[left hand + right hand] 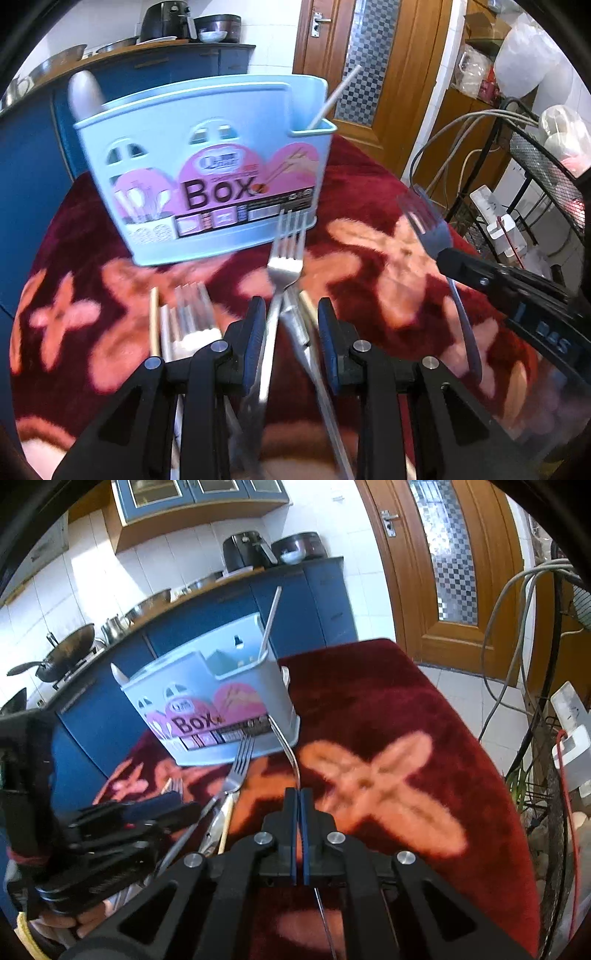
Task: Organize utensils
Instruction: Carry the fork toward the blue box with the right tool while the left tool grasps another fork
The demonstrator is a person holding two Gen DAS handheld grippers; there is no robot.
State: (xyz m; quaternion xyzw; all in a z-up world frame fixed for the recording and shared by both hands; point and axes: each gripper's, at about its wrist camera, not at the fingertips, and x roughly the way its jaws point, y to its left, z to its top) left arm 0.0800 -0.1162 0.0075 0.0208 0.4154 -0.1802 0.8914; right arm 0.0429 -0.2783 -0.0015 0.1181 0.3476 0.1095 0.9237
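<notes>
A light blue utensil box [207,177] labelled "Box" stands on the red flowered cloth [369,206], with a chopstick [334,98] and a spoon handle [85,92] sticking out. My left gripper [291,325] is open, its fingers either side of a fork [286,254] lying on the cloth, over other utensils. My right gripper [298,801] is shut on a second fork [286,747], seen edge-on and lifted above the cloth; it also shows in the left wrist view [428,225]. The box [218,709] is just beyond its tip.
More forks [190,314] and chopsticks [154,321] lie on the cloth at lower left. A blue kitchen counter [221,602] with pots stands behind the box. A wire rack [546,177] and cables stand at the right, a wooden door [373,59] behind.
</notes>
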